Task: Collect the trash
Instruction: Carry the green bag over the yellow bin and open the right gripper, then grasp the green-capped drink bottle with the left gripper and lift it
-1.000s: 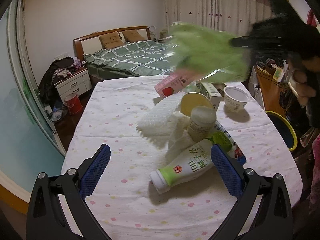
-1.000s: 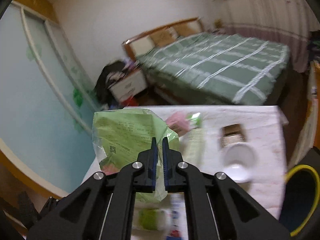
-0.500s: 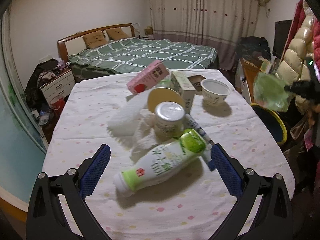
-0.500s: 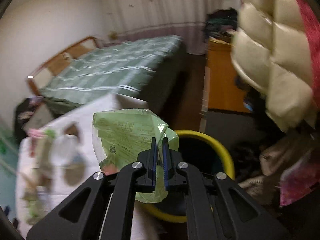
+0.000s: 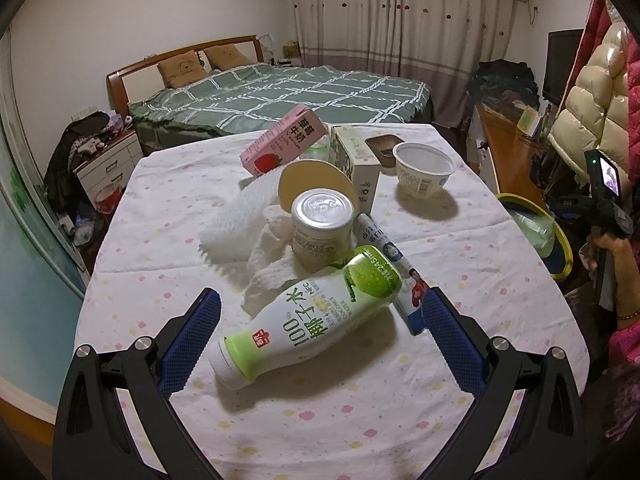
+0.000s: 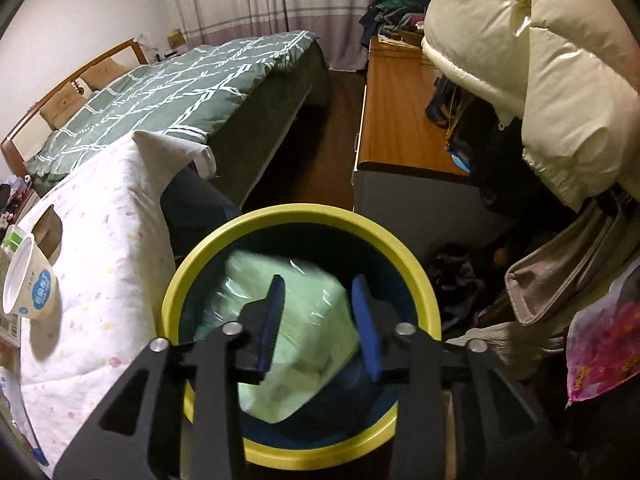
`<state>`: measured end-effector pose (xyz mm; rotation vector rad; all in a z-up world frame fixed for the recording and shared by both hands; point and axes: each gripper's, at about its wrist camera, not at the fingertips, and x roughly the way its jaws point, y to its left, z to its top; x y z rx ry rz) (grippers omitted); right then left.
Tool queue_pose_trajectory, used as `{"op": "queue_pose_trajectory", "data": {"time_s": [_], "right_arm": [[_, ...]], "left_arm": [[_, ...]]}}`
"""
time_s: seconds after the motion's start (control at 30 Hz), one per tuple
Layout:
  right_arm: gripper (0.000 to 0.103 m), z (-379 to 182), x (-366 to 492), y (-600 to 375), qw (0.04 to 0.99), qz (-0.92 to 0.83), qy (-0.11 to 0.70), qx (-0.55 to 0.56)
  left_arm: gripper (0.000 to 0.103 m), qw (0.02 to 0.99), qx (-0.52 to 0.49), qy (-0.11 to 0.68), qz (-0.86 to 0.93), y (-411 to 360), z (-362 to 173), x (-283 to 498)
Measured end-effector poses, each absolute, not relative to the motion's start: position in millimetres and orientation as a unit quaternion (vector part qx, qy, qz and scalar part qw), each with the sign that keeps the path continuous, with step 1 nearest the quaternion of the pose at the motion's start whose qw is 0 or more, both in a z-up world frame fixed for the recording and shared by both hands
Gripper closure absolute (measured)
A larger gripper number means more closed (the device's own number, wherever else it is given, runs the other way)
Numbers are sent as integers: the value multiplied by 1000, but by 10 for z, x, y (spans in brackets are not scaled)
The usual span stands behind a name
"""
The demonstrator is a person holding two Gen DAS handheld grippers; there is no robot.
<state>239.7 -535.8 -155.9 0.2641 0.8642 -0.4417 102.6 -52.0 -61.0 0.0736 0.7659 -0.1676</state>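
The step in hand is the drop. The right tongs (image 6: 318, 322) hang over the yellow-rimmed bin (image 6: 224, 236), their jaws opening, and the green plastic bag (image 6: 292, 332) lies blurred inside it, no pad pressing it.

The left tongs (image 5: 320, 336) stand spread and empty around the coconut-water bottle (image 5: 312, 316) on the worktop (image 5: 160, 240). That bottle looks like the next pick. It lies flat, long axis from seven to one o'clock, neck toward seven; closing across its waist should do.
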Motion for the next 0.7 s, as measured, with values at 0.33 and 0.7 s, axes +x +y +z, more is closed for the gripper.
{"op": "queue_pose_trajectory", "data": {"time_s": [0.33,0.7], "right_arm": [[56,-1460,2249,-5214,885,-190,408,122],[54,-1561,2306,-5089,882,-159,422,134]], "left_arm": [[4,917,111,359,-131,-428,-778,1140],[5,862,133,432,-230,-469,-1134,1280]]}}
